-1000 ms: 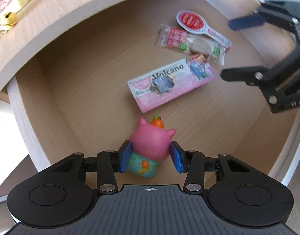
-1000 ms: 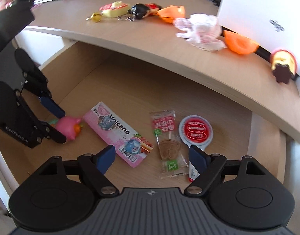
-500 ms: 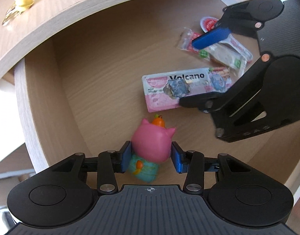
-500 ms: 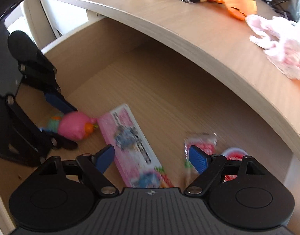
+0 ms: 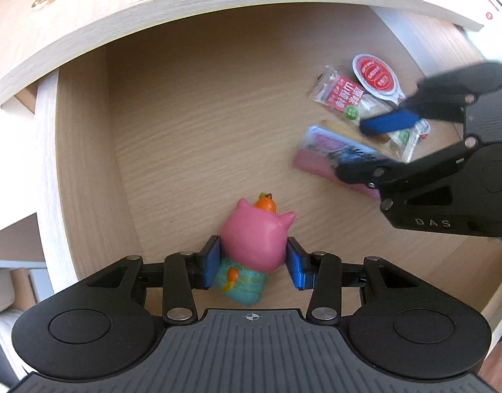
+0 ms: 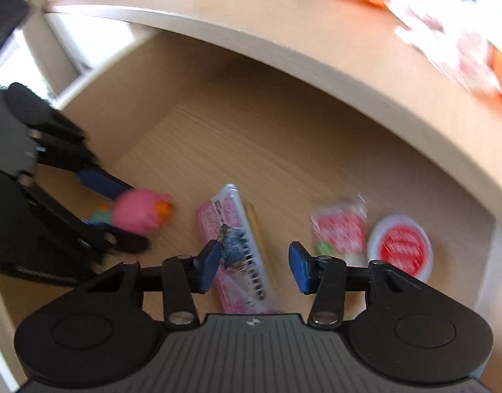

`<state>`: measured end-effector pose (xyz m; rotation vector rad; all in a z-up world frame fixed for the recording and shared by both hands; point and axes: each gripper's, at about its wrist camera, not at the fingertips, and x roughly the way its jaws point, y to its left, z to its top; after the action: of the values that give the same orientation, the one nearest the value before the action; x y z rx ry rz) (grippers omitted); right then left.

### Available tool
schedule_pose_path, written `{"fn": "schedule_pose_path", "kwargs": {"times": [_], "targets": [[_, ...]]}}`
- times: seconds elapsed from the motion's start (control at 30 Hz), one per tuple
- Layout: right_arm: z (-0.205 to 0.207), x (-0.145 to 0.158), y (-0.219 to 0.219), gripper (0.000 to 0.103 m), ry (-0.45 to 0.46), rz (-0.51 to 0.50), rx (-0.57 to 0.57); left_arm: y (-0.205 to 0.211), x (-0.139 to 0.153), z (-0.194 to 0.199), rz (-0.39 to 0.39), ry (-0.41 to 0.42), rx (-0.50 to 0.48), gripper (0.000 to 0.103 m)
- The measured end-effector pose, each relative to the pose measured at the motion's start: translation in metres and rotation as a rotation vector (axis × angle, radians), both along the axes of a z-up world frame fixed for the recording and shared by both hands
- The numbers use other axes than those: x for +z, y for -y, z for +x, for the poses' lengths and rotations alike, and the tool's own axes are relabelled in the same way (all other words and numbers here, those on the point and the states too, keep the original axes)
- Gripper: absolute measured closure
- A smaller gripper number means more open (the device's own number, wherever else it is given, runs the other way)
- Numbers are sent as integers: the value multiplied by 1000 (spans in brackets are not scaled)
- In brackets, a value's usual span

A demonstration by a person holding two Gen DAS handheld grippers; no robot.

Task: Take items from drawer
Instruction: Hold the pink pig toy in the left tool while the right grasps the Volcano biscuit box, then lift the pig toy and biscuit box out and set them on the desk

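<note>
**Both grippers working inside the open drawer**

While the left gripper (image 5: 254,267) is pinching the pink pig toy (image 5: 255,239) between its blue pads near the drawer (image 5: 83,163) front, the right gripper (image 6: 252,267) is closing its jaws around the pink Volcano packet (image 6: 237,249), left pad touching, right pad apart. Farther back, a clear snack wrapper (image 6: 341,229) and a red-lidded cup (image 6: 401,245) are lying side by side. Beyond, blurred clutter is sitting on the desktop (image 6: 283,26).

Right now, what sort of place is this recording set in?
Probably a home or office desk: an open wooden drawer under a desktop, holding a pink pig toy and snack packets.
</note>
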<state>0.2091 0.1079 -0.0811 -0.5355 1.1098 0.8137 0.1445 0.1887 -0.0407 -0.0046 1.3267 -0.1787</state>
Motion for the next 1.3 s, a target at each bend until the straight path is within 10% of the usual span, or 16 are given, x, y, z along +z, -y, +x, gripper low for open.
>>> {"fn": "schedule_pose_path", "kwargs": {"times": [0.4, 0.6, 1.0, 1.3], "targets": [[-4, -9, -34, 47, 16, -11, 109, 19, -19, 15, -8, 6, 9, 57], [-6, 4, -42, 78, 9, -1, 103, 22, -24, 15, -4, 20, 8, 57], [-38, 67, 5, 81, 86, 54, -113, 36, -21, 1, -107, 52, -6, 59], [-40, 144, 88, 81, 234, 224, -234, 16, 93, -4, -259, 344, 13, 60]]}}
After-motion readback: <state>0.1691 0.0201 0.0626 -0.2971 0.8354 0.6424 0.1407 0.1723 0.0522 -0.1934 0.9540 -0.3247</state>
